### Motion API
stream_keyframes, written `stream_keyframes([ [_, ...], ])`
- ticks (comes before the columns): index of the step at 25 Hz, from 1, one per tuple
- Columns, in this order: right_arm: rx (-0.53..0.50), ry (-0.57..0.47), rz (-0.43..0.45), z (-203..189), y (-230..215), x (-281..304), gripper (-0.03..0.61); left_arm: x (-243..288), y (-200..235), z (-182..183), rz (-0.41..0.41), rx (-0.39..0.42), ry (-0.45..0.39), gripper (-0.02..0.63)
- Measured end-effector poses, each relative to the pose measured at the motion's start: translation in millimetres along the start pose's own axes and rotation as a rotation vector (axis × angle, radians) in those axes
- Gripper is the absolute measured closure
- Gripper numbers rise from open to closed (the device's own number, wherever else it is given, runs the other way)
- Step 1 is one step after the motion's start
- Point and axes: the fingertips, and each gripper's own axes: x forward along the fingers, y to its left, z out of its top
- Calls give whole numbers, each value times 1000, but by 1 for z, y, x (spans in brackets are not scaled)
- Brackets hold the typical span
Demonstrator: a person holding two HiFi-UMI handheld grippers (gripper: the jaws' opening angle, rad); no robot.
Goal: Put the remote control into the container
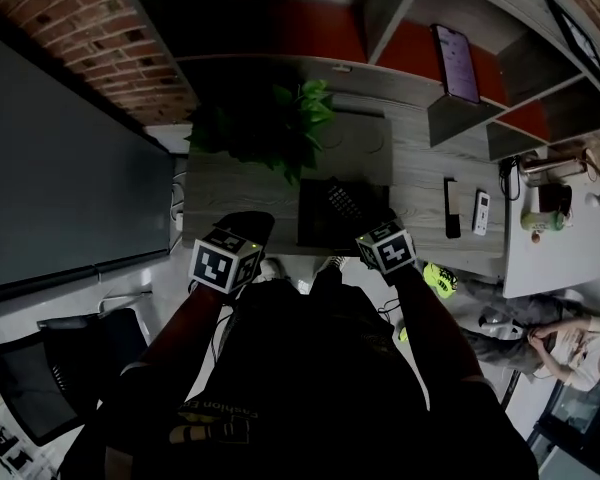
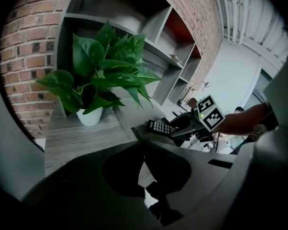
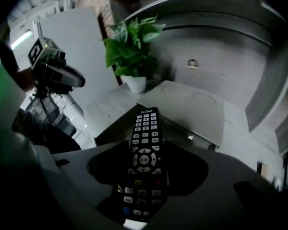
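The left tongs (image 2: 144, 152) are shut with nothing in them, and the right tongs (image 3: 145, 150) are clamped on the remote control (image 3: 145, 126), holding it just over the dark container (image 1: 315, 218) on the table (image 1: 420, 168), not yet put inside.

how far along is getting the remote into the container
Done: the black button-covered remote control is picked up, clamped in the right gripper jaws. In hand: it is held above the dark rectangular container on the grey wooden desk, not inside yet. Left: lowering it in and releasing. The left gripper holds nothing.
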Motion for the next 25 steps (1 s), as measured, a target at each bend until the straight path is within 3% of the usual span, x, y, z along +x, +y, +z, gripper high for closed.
stream_keyframes([
  [6, -327, 124, 14, 5, 10, 43, 345, -10, 12, -13, 38, -42, -14, 607],
  [9, -412, 154, -14, 4, 5, 56, 345, -14, 17, -19, 57, -65, -22, 607],
  [15, -455, 200, -114, 4, -6, 66, 345, -24, 23, -21, 68, -121, -47, 607],
  [20, -449, 154, -174, 5, -14, 61, 345, -22, 19, -14, 50, -104, -57, 607],
  [25, -311, 19, -190, 17, -16, 29, 345, -17, 9, -5, 16, -58, -55, 607],
])
